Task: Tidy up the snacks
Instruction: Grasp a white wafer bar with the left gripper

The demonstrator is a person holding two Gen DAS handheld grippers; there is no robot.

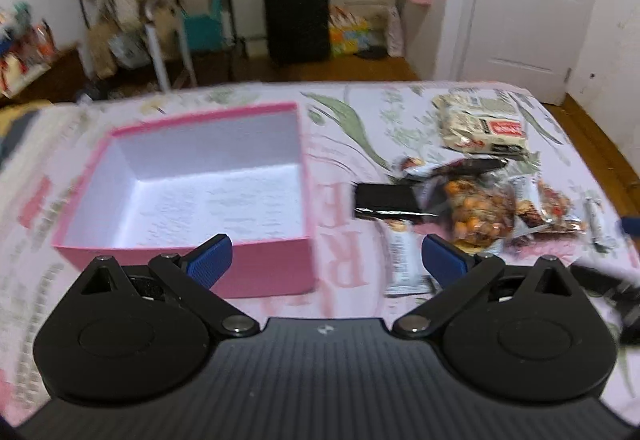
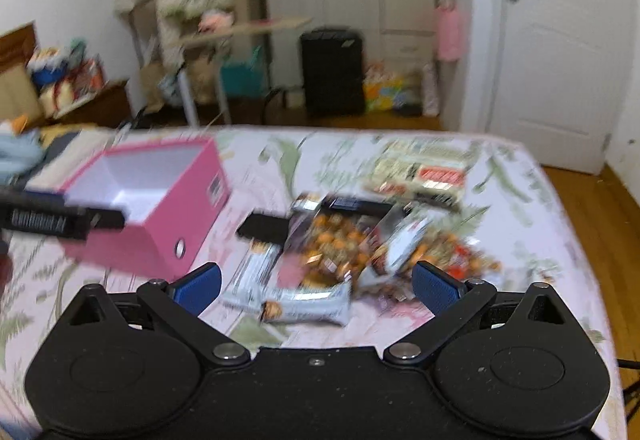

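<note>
An empty pink box (image 1: 276, 272) with a white inside lies on the floral bedspread, left of a heap of snacks. The heap holds a black packet (image 1: 384, 200), a clear bag of orange nuts (image 1: 480, 212), a grey-white bar (image 1: 402, 260) and a cream packet (image 1: 480, 124) further back. My left gripper (image 1: 326, 260) hovers open over the box's near right corner, holding nothing. In the right wrist view the same pink box (image 2: 160, 224) sits at left. My right gripper (image 2: 316, 284) is open above a silver bar (image 2: 296, 304), with the nut bag (image 2: 336, 244) just beyond.
The bed's right edge (image 2: 576, 240) drops to a wooden floor. Beyond the foot of the bed stand a black suitcase (image 1: 296, 20), a clothes rack (image 2: 184, 0) and a white door (image 1: 536, 0). Part of the left gripper's black body (image 2: 48, 220) crosses the box in the right view.
</note>
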